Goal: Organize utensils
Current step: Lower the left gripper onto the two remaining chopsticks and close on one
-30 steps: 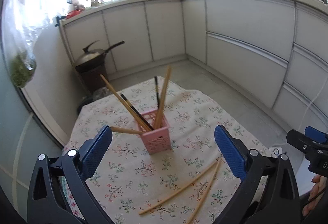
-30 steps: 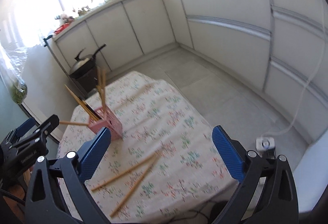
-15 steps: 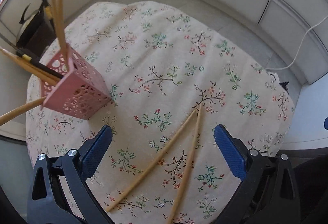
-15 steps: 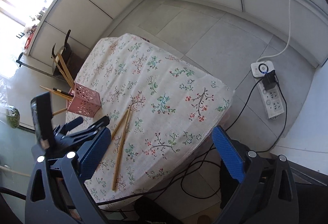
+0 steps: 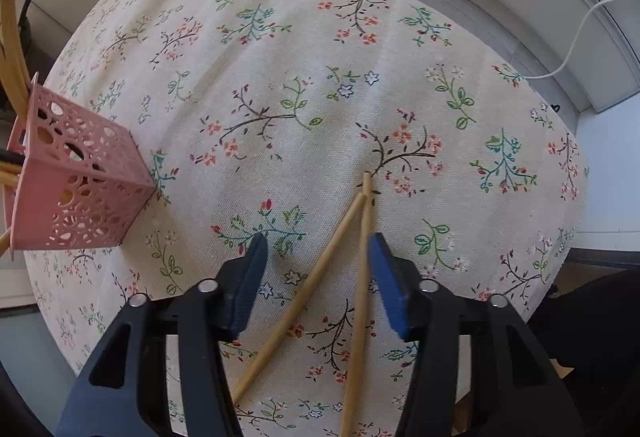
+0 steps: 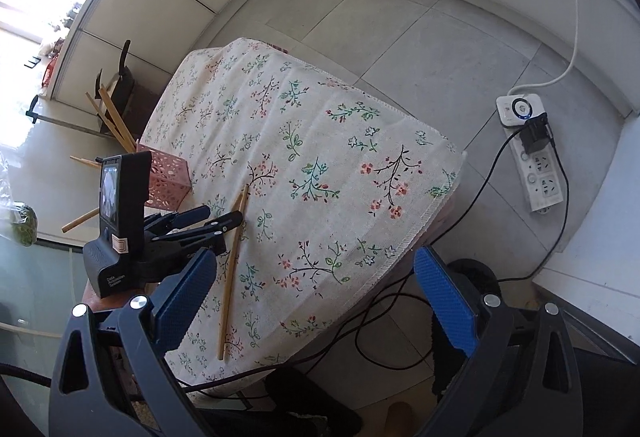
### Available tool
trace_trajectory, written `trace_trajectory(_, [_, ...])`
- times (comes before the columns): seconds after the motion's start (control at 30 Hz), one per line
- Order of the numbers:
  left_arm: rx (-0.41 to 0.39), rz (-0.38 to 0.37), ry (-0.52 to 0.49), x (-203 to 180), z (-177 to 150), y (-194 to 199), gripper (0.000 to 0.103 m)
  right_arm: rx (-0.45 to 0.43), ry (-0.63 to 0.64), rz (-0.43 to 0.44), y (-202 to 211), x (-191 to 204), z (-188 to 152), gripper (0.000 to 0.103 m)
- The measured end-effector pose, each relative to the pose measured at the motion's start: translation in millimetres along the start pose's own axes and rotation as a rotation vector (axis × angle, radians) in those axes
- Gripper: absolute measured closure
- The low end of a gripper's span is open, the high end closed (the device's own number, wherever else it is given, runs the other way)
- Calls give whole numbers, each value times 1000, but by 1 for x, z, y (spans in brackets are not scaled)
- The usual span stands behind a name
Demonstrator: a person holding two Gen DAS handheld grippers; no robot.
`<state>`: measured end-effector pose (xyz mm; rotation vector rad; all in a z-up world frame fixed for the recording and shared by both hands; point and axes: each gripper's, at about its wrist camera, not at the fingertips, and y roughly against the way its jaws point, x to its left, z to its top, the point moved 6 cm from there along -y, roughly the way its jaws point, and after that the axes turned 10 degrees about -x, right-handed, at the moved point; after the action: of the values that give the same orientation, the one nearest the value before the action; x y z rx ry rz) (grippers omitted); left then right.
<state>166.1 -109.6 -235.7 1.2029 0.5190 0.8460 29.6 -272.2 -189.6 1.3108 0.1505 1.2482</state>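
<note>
Two loose wooden chopsticks [image 5: 320, 273] lie on the floral tablecloth [image 5: 320, 77], their far tips touching. My left gripper [image 5: 316, 257] is low over them, open, with both sticks between its blue pads, which are apart from the sticks. A pink perforated holder [image 5: 76, 197] with several chopsticks stands at the left. In the right wrist view the left gripper [image 6: 216, 217] reaches over the chopsticks [image 6: 232, 261], beside the pink holder [image 6: 168, 181]. My right gripper [image 6: 312, 297] is open and empty, high above the table's near edge.
The small table [image 6: 400, 197] stands on a grey tiled floor by white cabinets. A white power strip [image 6: 532, 157] with black cables lies on the floor at the right. A dark pan [image 6: 120, 85] sits on a stool behind the holder.
My left gripper has dropped to the two loose chopsticks and its jaws have narrowed around them. My right gripper has risen and tilted down; it stays wide open.
</note>
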Motion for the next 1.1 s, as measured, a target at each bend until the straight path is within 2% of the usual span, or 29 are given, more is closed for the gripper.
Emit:
trace_trajectory(0.17, [9, -32, 17, 0, 0, -5, 60, 4, -1, -15, -3, -2, 0, 7])
trace_trajectory(0.27, [-17, -130, 97, 7, 5, 8, 58, 3, -2, -17, -3, -2, -1, 7])
trace_trajectory(0.37, [-53, -172, 131, 16, 8, 23, 55, 1, -9, -19, -4, -3, -1, 7])
trace_trajectory(0.57, [-4, -117, 99, 24, -2, 10, 59, 18, -4, -28, -9, -3, -4, 7])
trace_trajectory(0.63, [12, -99, 79, 23, -4, 2, 70, 8, 1, -35, -9, -1, -3, 7])
trace_trajectory(0.7, [16, -88, 57, 18, -2, -4, 72, 4, 6, -43, -10, 0, -3, 7])
trace_trajectory(0.77, [0, -70, 17, 14, 2, -6, 73, 6, 7, -58, -13, 2, -3, 7])
trace_trajectory(0.8, [-8, -65, -1, 10, 6, -7, 79, 11, 4, -64, -15, 2, -3, 7])
trace_trajectory(0.83, [-19, -68, -4, 10, 9, -7, 91, 16, -2, -68, -17, 4, -2, 7])
trace_trajectory(0.87, [-27, -72, 4, 2, 14, -13, 92, 22, -7, -71, -20, 7, 0, 7])
trace_trajectory(1.0, [-65, -71, 1, 9, 6, -4, 99, 28, 41, -101, -36, 30, 11, 7])
trace_trajectory(1.1, [-104, -54, 3, 23, -9, 22, 99, 97, 55, -111, -64, 49, 13, 7])
